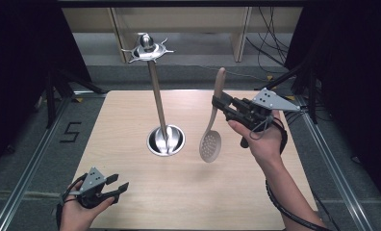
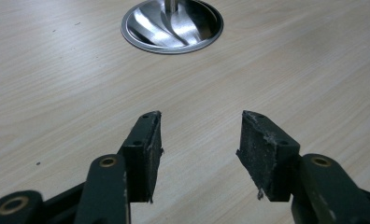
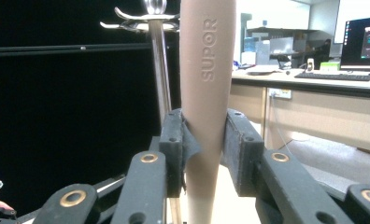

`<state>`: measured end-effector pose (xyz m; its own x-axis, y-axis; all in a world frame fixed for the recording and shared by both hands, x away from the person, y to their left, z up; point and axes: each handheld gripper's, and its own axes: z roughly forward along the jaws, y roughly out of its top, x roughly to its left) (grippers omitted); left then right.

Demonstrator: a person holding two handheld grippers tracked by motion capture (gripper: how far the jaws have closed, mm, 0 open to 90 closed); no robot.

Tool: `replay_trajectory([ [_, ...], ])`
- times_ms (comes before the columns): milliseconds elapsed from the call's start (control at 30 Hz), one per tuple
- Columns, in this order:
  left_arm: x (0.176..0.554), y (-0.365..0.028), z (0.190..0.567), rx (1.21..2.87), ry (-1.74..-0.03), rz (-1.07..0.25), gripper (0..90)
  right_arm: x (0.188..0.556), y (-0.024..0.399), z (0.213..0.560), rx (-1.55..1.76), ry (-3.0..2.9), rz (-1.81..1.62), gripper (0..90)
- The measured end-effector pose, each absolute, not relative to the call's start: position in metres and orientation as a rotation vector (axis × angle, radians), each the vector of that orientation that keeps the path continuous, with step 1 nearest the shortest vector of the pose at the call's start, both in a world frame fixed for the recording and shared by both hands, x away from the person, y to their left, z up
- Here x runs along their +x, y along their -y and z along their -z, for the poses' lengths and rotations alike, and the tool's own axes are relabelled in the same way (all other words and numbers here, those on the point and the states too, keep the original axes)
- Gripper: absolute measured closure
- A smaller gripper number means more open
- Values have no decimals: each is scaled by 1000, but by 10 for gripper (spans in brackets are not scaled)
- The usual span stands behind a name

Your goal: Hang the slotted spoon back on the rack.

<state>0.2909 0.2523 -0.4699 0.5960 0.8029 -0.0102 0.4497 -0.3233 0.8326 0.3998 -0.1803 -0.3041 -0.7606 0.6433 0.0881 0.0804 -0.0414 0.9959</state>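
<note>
- High view: I see my right gripper raised over the bench at about 2 o'clock from the stand's steel base. Its fingers are clamped on the handle of a beige slotted spoon, which hangs nearly upright, perforated bowl down, clear of the bench at 3 o'clock from the base. The stand's pole rises to a hook crown at 12 o'clock. My left gripper sits low at 7 o'clock from the base, fingers spread and empty.
- Left gripper view: my fingers stand well apart with only bare bench between them; the base lies ahead at 12 o'clock, well apart.
- Right gripper view: my fingers press both sides of the spoon handle, marked SUPOR, held upright. The pole stands just behind it at 11 o'clock, its hooks at the top.
</note>
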Motion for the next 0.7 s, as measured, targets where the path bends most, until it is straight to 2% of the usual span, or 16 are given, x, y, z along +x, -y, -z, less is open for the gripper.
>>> replay_trajectory([
  [100, 293, -253, 468, 1993, -939, -545, 478, 402, 175, 303, 736, -1828, -1848, 713],
  [567, 287, -255, 468, 1956, -982, -518, 477, 407, 146, 298, 743, -1864, -1836, 712],
  [700, 290, -256, 468, 1989, -941, -537, 478, 407, 140, 296, 745, -1883, -1840, 712],
])
